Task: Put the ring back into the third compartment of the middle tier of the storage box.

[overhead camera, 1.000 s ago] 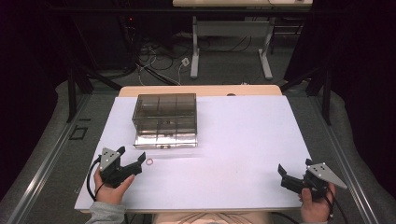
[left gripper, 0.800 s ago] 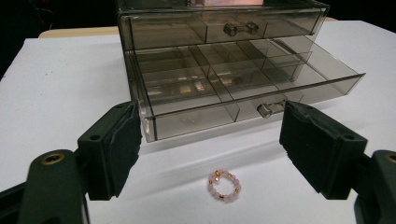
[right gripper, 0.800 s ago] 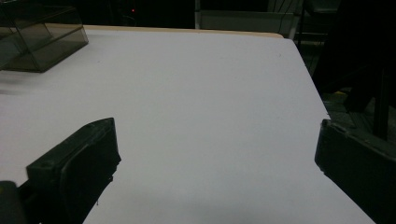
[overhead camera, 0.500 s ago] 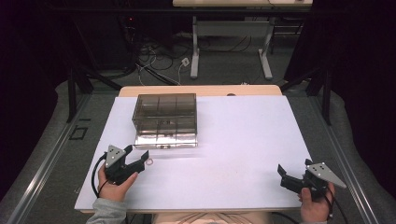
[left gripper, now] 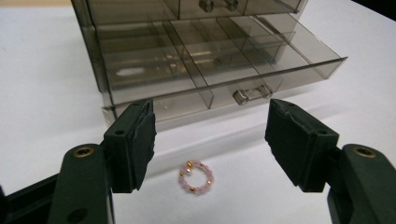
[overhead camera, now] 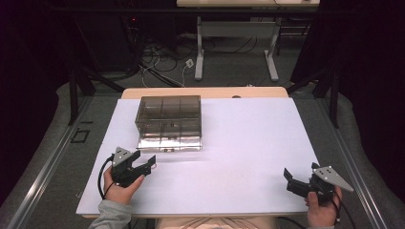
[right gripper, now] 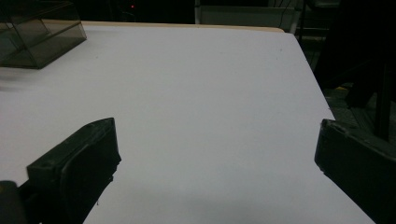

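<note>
Smoky drawer box (left gripper: 196,60), bottom drawer (left gripper: 261,70) out (compartments bare), left tool (left gripper: 210,140) closing, unclamped, around bead ring (left gripper: 196,177)

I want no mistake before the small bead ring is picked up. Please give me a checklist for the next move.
1. Bead ring lies between the left hand-held gripper jaws, which have just been closing: ok.
2. Pads pressing on the ring: not ok, still apart.
3. Bottom drawer of the organizer pulled open: ok.
4. Front compartments free: ok.
5. Right hand-held gripper away from the ring, open: ok.
</note>
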`<state>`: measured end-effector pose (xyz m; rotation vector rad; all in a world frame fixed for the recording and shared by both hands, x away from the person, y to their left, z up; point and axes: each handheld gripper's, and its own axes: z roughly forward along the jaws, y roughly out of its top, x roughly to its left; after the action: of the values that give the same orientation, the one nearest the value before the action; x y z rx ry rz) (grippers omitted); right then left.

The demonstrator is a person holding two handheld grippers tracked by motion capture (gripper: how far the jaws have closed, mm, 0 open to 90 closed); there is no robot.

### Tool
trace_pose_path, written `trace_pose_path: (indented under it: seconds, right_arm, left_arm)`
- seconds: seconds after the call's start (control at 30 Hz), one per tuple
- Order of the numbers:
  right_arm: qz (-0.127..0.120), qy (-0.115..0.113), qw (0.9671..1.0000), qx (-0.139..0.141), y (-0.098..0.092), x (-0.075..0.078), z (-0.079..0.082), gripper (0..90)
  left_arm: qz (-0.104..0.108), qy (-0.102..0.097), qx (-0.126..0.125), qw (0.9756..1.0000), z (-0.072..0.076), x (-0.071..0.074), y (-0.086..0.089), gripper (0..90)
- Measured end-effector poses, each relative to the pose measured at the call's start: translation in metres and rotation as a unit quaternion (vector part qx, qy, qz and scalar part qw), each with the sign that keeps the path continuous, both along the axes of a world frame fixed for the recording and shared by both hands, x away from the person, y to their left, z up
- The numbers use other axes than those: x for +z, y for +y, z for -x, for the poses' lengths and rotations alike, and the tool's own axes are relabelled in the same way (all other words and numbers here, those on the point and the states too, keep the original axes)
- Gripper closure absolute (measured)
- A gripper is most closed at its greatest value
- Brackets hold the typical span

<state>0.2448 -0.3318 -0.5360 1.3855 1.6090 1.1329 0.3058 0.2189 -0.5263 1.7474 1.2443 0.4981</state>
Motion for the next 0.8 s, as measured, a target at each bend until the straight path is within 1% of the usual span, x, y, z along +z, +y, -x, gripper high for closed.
trace_pose_path:
  seconds: [0.03,0.07,0.1,0.17,0.2,0.23,0.27,0.3,0.33,0.37,0.4,0.43,0.47,0.57,0.6,0.67,0.7,0.73,0.77,0.8]
  right_arm:
    - [0.0,0.0,1.0,0.0,0.0,0.0,0.0,0.0]
    - [0.0,0.0,1.0,0.0,0.0,0.0,0.0,0.0]
    - [0.002,0.015,0.9999,0.002,-0.001,0.001,0.001,0.0]
    - [0.001,0.016,0.9999,0.0,-0.001,0.001,0.001,0.0]
    - [-0.003,0.002,1.0,-0.002,0.0,-0.001,0.0,0.0]
    - [-0.003,0.002,1.0,-0.002,0.0,-0.001,0.0,0.0]
    - [0.002,0.017,0.9998,0.001,-0.001,0.001,0.001,0.0]
    - [0.0,0.015,0.9999,-0.002,0.0,0.0,0.001,0.0]
    - [0.001,0.017,0.9999,0.001,0.0,0.001,0.001,0.0]
    - [-0.004,0.008,1.0,0.0,0.0,-0.001,0.0,0.0]
    - [-0.005,0.005,1.0,0.002,0.0,-0.001,-0.001,0.0]
    - [-0.007,0.006,1.0,0.002,0.0,-0.001,-0.001,0.0]
    - [-0.004,0.008,1.0,0.0,0.0,-0.001,-0.001,0.0]
    - [-0.004,0.008,1.0,0.001,0.0,-0.001,-0.001,0.0]
    - [-0.004,0.005,1.0,0.0,0.0,-0.001,-0.001,0.0]
    - [-0.004,0.003,1.0,0.0,0.0,-0.002,-0.001,0.0]
    - [-0.004,0.005,1.0,0.0,0.0,-0.002,-0.001,0.0]
    - [-0.004,0.005,1.0,0.0,0.0,-0.002,-0.001,0.0]
    - [-0.004,0.005,1.0,0.0,0.0,-0.002,-0.001,0.0]
    - [-0.005,0.005,1.0,0.001,0.0,-0.002,-0.001,0.0]
  left_arm:
    - [0.0,0.0,0.0,1.0,0.0,0.0,0.0,35.6]
    - [0.004,0.008,-0.002,1.0,-0.001,0.0,0.0,36.5]
    - [0.003,0.012,-0.001,0.9999,-0.001,0.0,-0.001,37.8]
    - [0.007,0.024,0.001,0.9997,-0.002,0.001,-0.002,38.8]
    - [0.011,0.03,0.0,0.9995,-0.003,0.001,-0.002,39.8]
    - [0.011,0.035,0.001,0.9993,-0.003,0.001,-0.002,41.0]
    - [0.014,0.04,0.001,0.9991,-0.004,0.001,-0.002,42.0]
    - [0.016,0.047,-0.001,0.9988,-0.004,0.002,-0.002,42.5]
    - [0.022,0.05,0.004,0.9985,-0.005,0.001,-0.003,43.8]
    - [0.027,0.059,0.007,0.9978,-0.005,0.002,-0.003,46.2]
    - [0.027,0.059,0.007,0.9978,-0.005,0.002,-0.003,46.4]
    - [0.035,0.069,0.009,0.997,-0.007,0.002,-0.003,47.1]
    - [0.034,0.076,0.009,0.9965,-0.008,0.003,-0.003,48.2]
    - [0.032,0.086,0.013,0.9957,-0.01,0.003,-0.003,50.2]
    - [0.031,0.092,0.015,0.9951,-0.011,0.004,-0.003,51.4]
    - [0.036,0.1,0.017,0.9942,-0.013,0.003,-0.003,53.0]
    - [0.034,0.105,0.018,0.9938,-0.013,0.003,-0.003,53.7]
    - [0.038,0.112,0.019,0.9928,-0.014,0.003,-0.003,54.5]
    - [0.04,0.126,0.02,0.991,-0.015,0.003,-0.003,54.9]
    - [0.04,0.126,0.02,0.991,-0.015,0.003,-0.003,55.7]
